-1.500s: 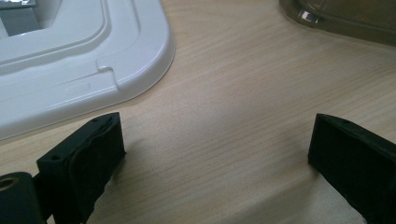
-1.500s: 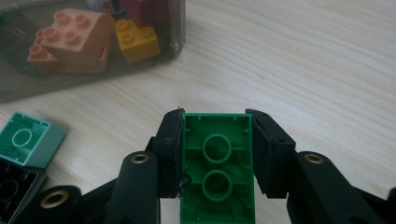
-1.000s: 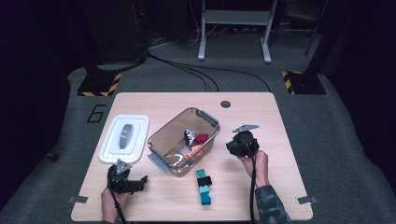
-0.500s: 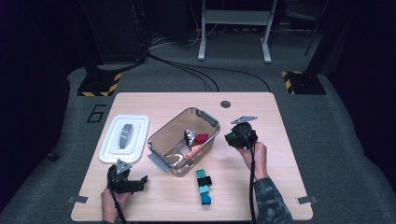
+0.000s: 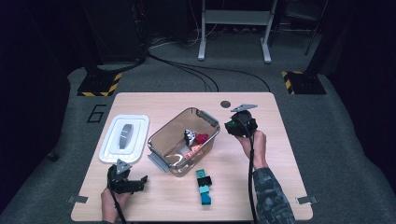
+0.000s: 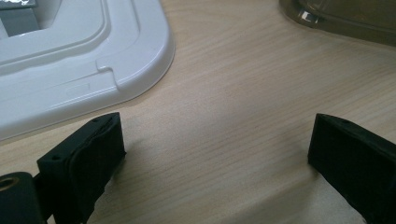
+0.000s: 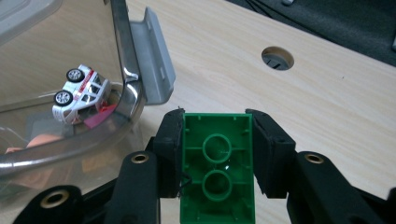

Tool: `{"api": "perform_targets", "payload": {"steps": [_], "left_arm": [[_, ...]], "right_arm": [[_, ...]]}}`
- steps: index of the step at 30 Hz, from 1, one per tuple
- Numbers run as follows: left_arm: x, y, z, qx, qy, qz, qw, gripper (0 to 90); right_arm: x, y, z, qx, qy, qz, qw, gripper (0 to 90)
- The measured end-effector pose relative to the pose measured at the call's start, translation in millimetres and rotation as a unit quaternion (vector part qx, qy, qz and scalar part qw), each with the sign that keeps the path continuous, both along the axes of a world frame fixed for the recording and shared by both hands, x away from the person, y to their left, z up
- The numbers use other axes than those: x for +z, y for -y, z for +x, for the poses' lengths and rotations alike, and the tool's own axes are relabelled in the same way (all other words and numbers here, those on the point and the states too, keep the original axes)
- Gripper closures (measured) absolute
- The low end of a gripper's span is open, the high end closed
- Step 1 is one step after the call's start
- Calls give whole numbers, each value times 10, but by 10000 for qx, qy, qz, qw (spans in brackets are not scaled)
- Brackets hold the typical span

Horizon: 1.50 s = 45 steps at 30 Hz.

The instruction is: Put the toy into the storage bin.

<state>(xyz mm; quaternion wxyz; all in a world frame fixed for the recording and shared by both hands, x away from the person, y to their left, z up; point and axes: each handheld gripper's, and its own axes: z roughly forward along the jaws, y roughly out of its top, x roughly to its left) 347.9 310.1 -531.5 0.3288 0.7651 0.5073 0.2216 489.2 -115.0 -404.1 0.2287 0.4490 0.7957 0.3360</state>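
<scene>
Green brick (image 7: 217, 163) pinched between right tool (image 7: 217, 122) jaws, hollow underside facing camera, just beside clear bin (image 7: 122, 70) corner latch. Toy car (image 7: 80, 92) inside bin. Left tool (image 6: 215, 154) spread, nothing between, white lid (image 6: 88, 65) just ahead-left on table (image 6: 233, 93).

– What's under the toy car (image 7: 80, 94) in the clear bin (image 5: 164, 140)?
– Too blurred through the wall; pink and orange bits. The green brick's (image 7: 217, 163) near end is cut off by the edge
</scene>
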Motion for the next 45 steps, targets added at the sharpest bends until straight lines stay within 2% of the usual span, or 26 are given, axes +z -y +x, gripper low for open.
{"api": "perform_targets", "payload": {"steps": [12, 19, 21, 27, 33, 34, 35, 36, 40, 42, 45], "left_arm": [[0, 0, 0, -1, 0, -2, 10000, 36], [0, 0, 0, 0, -1, -1, 10000, 36], [0, 0, 0, -1, -1, 1, 10000, 37], [0, 0, 0, 1, -2, -1, 10000, 37], [0, 0, 0, -1, 0, 1, 10000, 37], [0, 0, 0, -1, 0, 1, 10000, 37], [0, 0, 0, -2, -1, 2, 10000, 37], [0, 0, 0, 0, -1, 0, 10000, 37], [0, 0, -1, -1, 0, 2, 10000, 37], [0, 0, -1, 0, 2, 1, 10000, 37], [0, 0, -2, -3, 3, 4, 10000, 38]], "right_arm": [[264, -112, 59, 0, 247, -64, 9997, 586], [367, -211, 81, 148, 379, -107, 9991, 586], [386, -251, 80, 186, 358, -101, 9991, 586], [447, -375, 52, 496, 405, -98, 9979, 586], [468, -553, -11, 749, 323, -118, 9966, 585], [456, -587, -7, 874, 379, -126, 9954, 585], [452, -620, -26, 880, 281, -137, 9956, 585], [440, -650, -22, 960, 314, -138, 9948, 585], [400, -745, -39, 1114, 156, -162, 9935, 585], [372, -785, -47, 1186, 22, -226, 9927, 585], [322, -815, -46, 1303, -63, -323, 9909, 584]]}}
